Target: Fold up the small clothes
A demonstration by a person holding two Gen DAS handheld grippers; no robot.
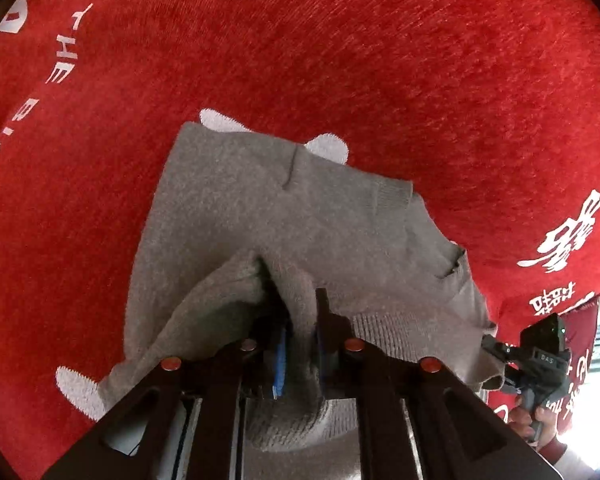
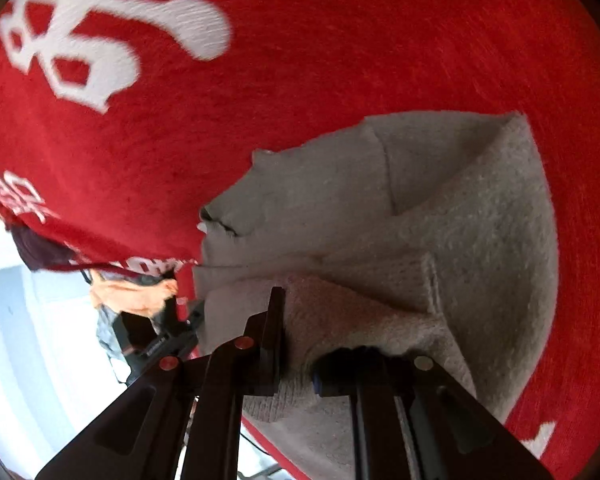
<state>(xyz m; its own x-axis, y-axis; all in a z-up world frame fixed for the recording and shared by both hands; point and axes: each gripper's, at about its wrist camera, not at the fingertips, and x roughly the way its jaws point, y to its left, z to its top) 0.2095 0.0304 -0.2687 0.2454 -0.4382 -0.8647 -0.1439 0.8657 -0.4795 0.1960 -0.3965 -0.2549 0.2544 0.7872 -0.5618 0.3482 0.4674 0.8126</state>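
Tongs [image 1: 300,320] pinch grey sweater [image 1: 260,200]; red cloth [image 1: 340,40] beneath.

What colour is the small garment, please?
Plain grey knit garment, clearest in the left wrist view.

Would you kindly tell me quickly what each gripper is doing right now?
Left gripper: shut on the grey knitted sweater.
Right gripper: shut on the same sweater's other edge.

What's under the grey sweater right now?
The grey sweater lies on a red cloth with white lettering; white marks peek out at its edges. Both tongs, left and right, pinch its hem. Whatever lies under its middle is covered.
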